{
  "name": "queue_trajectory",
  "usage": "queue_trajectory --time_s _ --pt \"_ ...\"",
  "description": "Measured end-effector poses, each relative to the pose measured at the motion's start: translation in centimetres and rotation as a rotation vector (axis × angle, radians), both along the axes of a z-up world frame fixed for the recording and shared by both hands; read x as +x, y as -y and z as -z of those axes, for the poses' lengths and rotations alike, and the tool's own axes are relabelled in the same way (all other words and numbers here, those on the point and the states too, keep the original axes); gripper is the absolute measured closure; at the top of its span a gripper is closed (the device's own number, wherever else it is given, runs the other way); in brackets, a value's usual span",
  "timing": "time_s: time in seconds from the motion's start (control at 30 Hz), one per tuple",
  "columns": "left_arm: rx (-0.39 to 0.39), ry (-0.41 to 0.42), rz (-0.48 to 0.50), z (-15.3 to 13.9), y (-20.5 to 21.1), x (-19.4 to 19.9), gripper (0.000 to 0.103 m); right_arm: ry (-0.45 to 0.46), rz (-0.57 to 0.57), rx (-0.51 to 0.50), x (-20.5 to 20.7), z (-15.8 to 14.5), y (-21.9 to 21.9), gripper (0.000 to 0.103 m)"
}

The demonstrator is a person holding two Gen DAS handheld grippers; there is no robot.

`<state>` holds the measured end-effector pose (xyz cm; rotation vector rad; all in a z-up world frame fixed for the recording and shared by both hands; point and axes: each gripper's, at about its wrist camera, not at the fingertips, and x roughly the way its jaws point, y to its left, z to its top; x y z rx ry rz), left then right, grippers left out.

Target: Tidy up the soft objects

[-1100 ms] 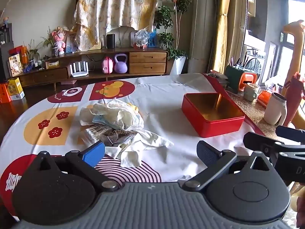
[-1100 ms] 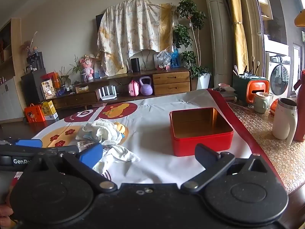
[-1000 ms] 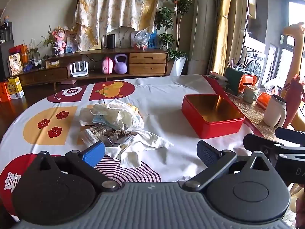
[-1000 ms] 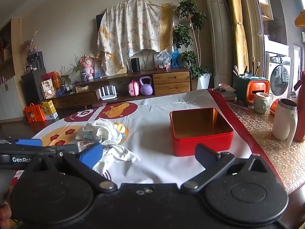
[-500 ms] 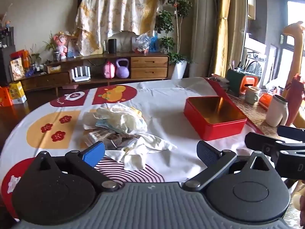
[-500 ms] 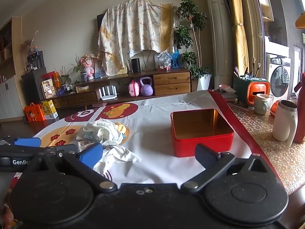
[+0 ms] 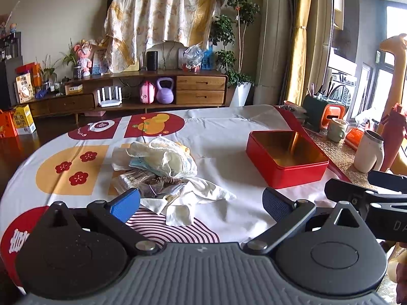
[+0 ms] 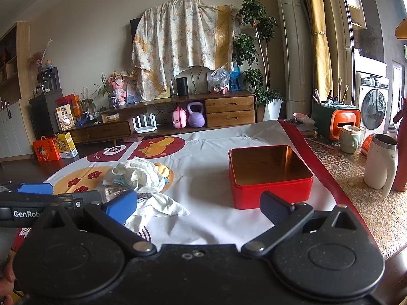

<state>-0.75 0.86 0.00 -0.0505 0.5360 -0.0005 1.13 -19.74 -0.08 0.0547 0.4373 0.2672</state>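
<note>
A pile of soft things (image 7: 162,167) lies on the patterned tablecloth: crumpled white cloths, a pale diaper-like piece, a brown scrunchie and a clear packet. It also shows in the right wrist view (image 8: 142,185). An empty red tin box (image 7: 285,161) with a gold inside stands to the right of the pile, seen also in the right wrist view (image 8: 269,175). My left gripper (image 7: 201,203) is open and empty, just short of the pile. My right gripper (image 8: 198,206) is open and empty, in front of the box and pile.
A white mug (image 8: 380,164), a green cup (image 8: 351,138) and an orange and green holder (image 8: 335,119) stand on the mat right of the cloth. The table's red border (image 8: 328,172) runs beside the box. A wooden sideboard (image 7: 152,94) stands across the room.
The left wrist view has shifted a little, so the pile and box sit slightly lower and to the right. Both grippers stay open. Nothing on the table has moved.
</note>
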Motion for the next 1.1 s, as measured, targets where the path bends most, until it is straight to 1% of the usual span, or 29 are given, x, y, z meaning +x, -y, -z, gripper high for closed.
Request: queue_trajectory --time_s 0.17,0.3,0.7,1.1 --pt "-0.040 -0.012 0.002 0.1 -0.5 -0.2 0.000 0.001 -0.001 -0.001 0.0 0.0 0.0 0.000" --pt "-0.042 -0.008 -0.006 0.0 -0.6 -0.3 0.000 0.000 -0.001 -0.001 0.0 0.0 0.0 0.000" --pt "-0.067 -0.004 0.015 -0.1 -0.9 -0.3 0.000 -0.001 -0.003 -0.003 0.2 -0.1 0.1 0.000" --pt "-0.073 -0.015 0.027 0.4 -1.0 0.3 0.000 -0.011 0.000 -0.009 -0.1 0.3 -1.3 0.000"
